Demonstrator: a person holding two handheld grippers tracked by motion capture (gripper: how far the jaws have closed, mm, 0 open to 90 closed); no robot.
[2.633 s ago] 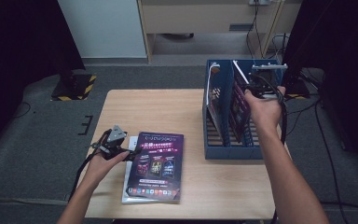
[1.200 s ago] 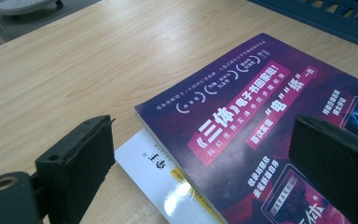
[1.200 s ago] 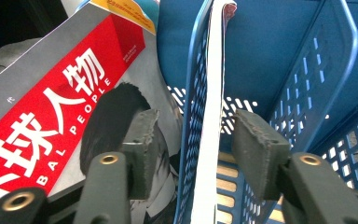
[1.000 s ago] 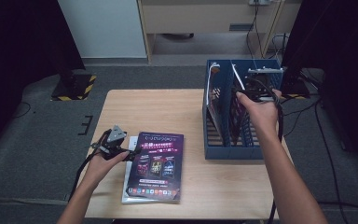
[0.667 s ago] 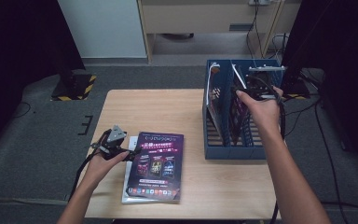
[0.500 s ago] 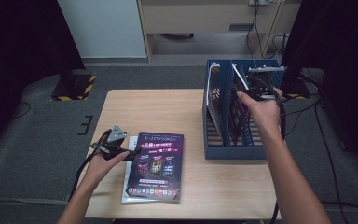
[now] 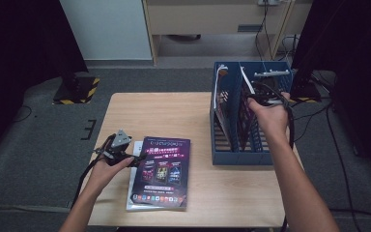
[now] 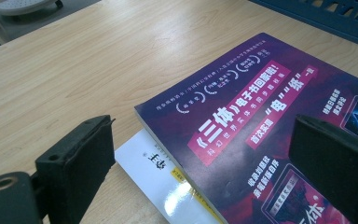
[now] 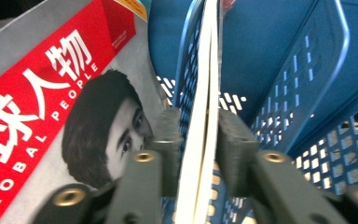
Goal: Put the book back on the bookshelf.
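A purple-covered book [image 7: 162, 169] lies flat at the table's near side on top of a white book [image 8: 154, 168]. My left gripper [image 7: 137, 158] rests at their left edge; its jaws [image 8: 200, 140] are open, wide apart over the purple book's [image 8: 261, 107] corner, gripping nothing. My right gripper [image 7: 253, 99] reaches into the blue file rack [image 7: 236, 157]. Its jaws have just been closing, and its pads [image 9: 168, 135] now press on a thin white-edged book [image 9: 203, 93] that stands upright in a slot. A magazine [image 9: 51, 93] with a red band leans in the slot beside it.
The wooden table [image 7: 174, 111] has bare room between the flat books and the rack. The rack's slotted walls [image 9: 284, 56] and dividers stand close around my right gripper. Cables trail from both grippers. Dark carpet surrounds the table.
My right hand has shifted slightly left inside the rack and its jaws have closed onto the white-edged book. My left hand and the flat books have not moved.
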